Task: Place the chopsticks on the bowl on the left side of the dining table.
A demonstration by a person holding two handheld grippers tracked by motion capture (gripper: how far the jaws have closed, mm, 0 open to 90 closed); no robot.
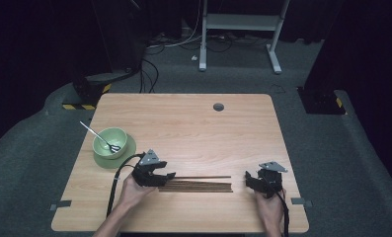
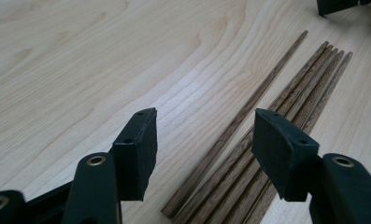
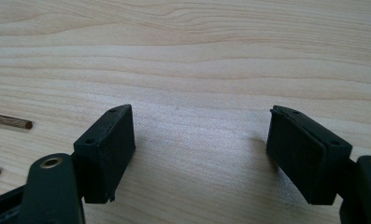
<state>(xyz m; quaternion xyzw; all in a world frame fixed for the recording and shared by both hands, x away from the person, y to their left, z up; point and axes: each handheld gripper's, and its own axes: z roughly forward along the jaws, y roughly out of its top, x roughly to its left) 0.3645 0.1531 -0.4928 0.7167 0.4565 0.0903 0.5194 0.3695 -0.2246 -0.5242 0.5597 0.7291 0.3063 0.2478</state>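
A bundle of several dark wooden chopsticks point(image 1: 203, 187) lies lengthwise near the table's front edge, and a single chopstick point(image 1: 203, 177) lies just behind it, slightly apart. My left gripper point(image 1: 170, 176) sits at the bundle's left end, pointing right, jaws open. In the left gripper view the bundle point(image 2: 309, 84) and the single stick point(image 2: 267, 88) run between and under the open left gripper point(image 2: 204, 135), with neither pad pressing on them. My right gripper point(image 1: 248, 180) rests off the bundle's right end, open. In the right gripper view the right gripper point(image 3: 199, 135) frames bare wood, with a chopstick tip point(image 3: 10, 121) at the left.
A green bowl point(image 1: 110, 142) stands on a green plate point(image 1: 130, 148) at the table's left, with a metal utensil point(image 1: 96, 135) leaning in it. A round cable hole point(image 1: 218, 106) sits near the far edge of the wooden table point(image 1: 193, 128).
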